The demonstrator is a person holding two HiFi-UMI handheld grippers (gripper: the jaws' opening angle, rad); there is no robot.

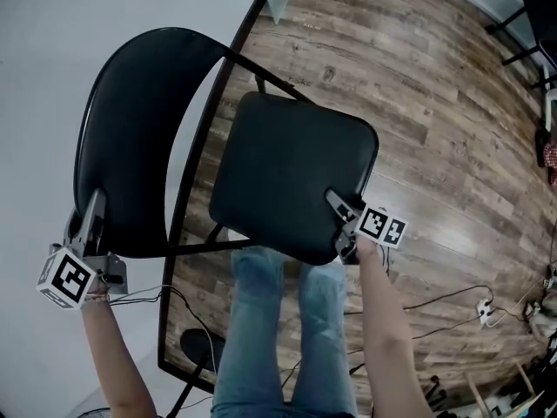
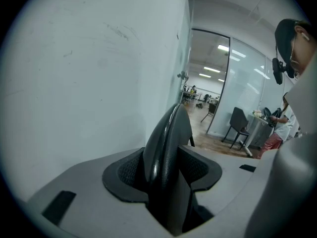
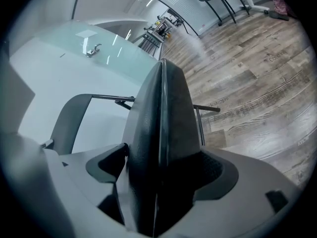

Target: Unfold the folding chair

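The black folding chair stands in front of me in the head view. Its curved backrest point(image 1: 130, 129) is at the left, and its padded seat point(image 1: 291, 172) is tilted toward me in the middle. My left gripper point(image 1: 91, 203) is shut on the backrest's lower left edge. In the left gripper view that edge point(image 2: 166, 138) runs up between both pads of the left gripper point(image 2: 163, 171). My right gripper point(image 1: 335, 200) grips the seat's near right corner. There the thick seat edge point(image 3: 161, 113) fills the right gripper point(image 3: 163, 170), touching both pads.
My legs in jeans point(image 1: 278, 320) stand just behind the seat. A white wall point(image 1: 52, 24) is on the left and wood floor point(image 1: 435, 120) on the right. Cables and a plug strip point(image 1: 483, 310) lie on the floor. Another chair point(image 2: 240, 125) and a person point(image 2: 285, 118) are far off.
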